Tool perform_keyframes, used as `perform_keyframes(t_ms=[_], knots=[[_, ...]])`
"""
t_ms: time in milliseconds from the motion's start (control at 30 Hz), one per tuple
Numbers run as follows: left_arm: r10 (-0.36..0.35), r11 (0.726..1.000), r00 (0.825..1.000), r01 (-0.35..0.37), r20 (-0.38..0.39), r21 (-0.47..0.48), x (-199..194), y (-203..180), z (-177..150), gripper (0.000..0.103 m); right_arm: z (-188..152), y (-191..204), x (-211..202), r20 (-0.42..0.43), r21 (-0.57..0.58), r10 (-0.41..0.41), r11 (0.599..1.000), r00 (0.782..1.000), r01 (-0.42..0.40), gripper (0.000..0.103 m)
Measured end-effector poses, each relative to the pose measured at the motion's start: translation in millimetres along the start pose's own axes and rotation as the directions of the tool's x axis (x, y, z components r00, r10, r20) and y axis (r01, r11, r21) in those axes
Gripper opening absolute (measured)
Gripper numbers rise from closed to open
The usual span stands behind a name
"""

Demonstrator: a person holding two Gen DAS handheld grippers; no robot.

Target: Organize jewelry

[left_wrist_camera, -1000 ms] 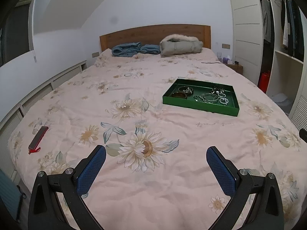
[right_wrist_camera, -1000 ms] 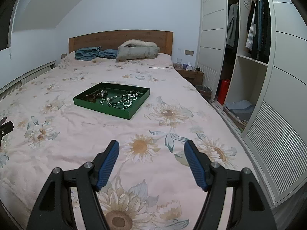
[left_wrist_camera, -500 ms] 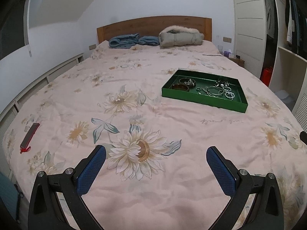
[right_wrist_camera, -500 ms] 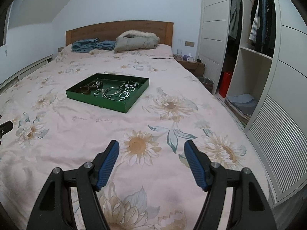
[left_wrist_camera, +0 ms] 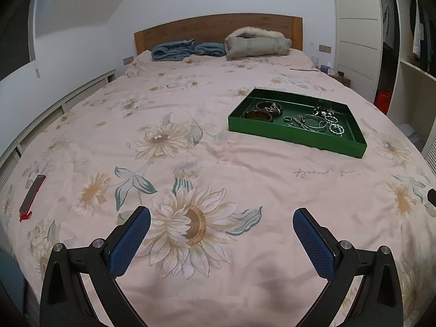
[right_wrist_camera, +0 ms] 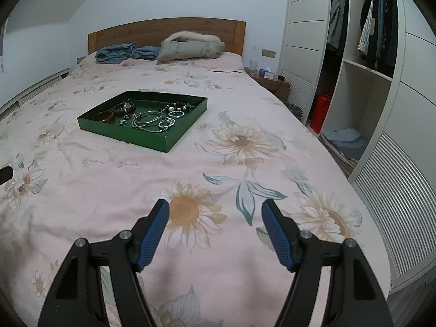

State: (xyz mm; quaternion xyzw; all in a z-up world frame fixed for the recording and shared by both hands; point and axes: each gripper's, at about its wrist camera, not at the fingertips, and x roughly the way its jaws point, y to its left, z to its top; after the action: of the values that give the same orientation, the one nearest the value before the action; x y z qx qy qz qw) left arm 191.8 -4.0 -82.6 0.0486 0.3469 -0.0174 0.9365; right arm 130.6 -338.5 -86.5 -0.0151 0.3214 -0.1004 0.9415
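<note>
A green tray (left_wrist_camera: 294,137) lies on the flowered bedspread, right of centre in the left wrist view and left of centre in the right wrist view (right_wrist_camera: 130,133). It holds brown bangles (left_wrist_camera: 257,115), silver bracelets (left_wrist_camera: 313,122) and rings, and dark beads (right_wrist_camera: 177,106). My left gripper (left_wrist_camera: 221,219) is open and empty over the bed's near part, well short of the tray. My right gripper (right_wrist_camera: 215,212) is open and empty, also well short of the tray.
A red-edged dark phone-like object (left_wrist_camera: 32,194) lies near the bed's left edge. Folded blue cloths (left_wrist_camera: 179,49) and a grey jacket (left_wrist_camera: 256,44) sit by the wooden headboard. A wardrobe with open shelves (right_wrist_camera: 362,81) and a bedside table (right_wrist_camera: 272,81) stand on the right.
Both grippers have moved forward over the bed, so the tray looks nearer and larger. Both stay open and empty.
</note>
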Motion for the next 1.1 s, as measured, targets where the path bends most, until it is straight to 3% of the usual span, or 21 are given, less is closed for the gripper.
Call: perform_keyframes(t_ms=[1100], knots=[[0.02, 1.0, 1.0, -0.02, -0.02, 0.005, 47, -3, 21, 0.103, 7, -2, 61, -0.027, -0.013, -0.013, 1.0, 1.0, 0.013, 0.069]])
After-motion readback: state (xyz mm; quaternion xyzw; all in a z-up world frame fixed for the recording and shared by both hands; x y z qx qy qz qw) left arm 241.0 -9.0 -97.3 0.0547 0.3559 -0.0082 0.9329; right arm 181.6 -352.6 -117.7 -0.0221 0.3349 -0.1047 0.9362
